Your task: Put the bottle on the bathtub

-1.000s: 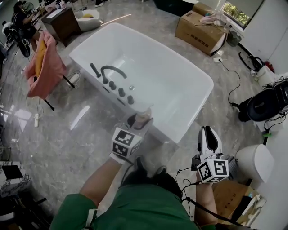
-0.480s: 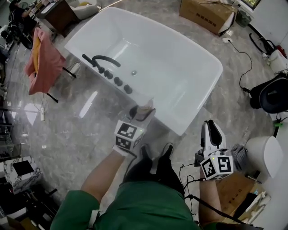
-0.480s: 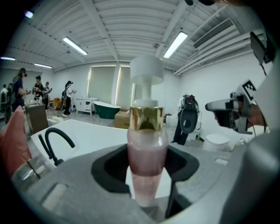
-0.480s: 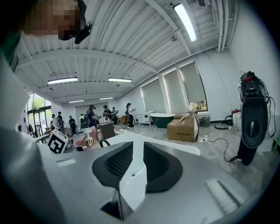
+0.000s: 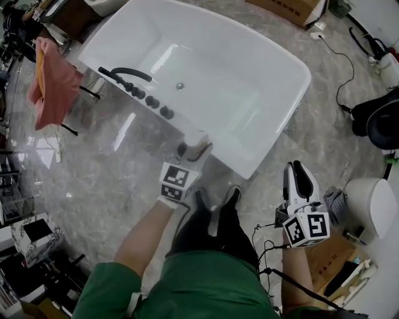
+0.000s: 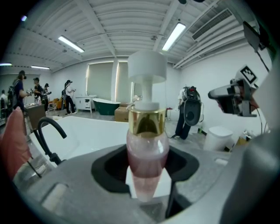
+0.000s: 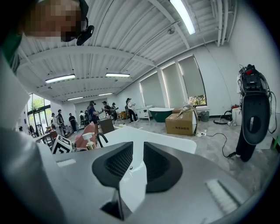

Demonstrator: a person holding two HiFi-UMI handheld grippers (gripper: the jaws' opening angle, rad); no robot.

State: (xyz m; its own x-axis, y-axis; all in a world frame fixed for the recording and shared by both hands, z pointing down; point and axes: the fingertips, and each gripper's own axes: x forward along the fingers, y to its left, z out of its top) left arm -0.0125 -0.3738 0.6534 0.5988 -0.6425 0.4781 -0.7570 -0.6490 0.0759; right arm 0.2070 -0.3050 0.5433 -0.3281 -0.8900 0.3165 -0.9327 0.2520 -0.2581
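A clear pump bottle [image 6: 147, 148] of pink liquid, with a gold collar and a white pump head, stands upright between the jaws of my left gripper [image 6: 146, 177], which is shut on its lower body. In the head view the left gripper [image 5: 192, 154] holds the bottle [image 5: 199, 146] over the floor, just short of the near rim of the white bathtub [image 5: 274, 140]. The tub's black faucet [image 5: 128, 73] sits on its left rim. My right gripper [image 5: 300, 179] hangs to the right near the tub's corner. Its jaws [image 7: 138, 168] stand a narrow gap apart with nothing in them.
A pink towel [image 5: 53, 81] hangs on a rack left of the tub. The person's legs and shoes [image 5: 212, 205] are below the grippers. A white round bin [image 5: 371, 205], a black device [image 5: 381, 121], a floor cable [image 5: 340, 68] and a cardboard box [image 5: 293, 7] are at the right.
The head view has swung over the tub, which now sits higher in the picture. Both grippers have sunk a little toward the floor. The bottle stays in the left gripper.
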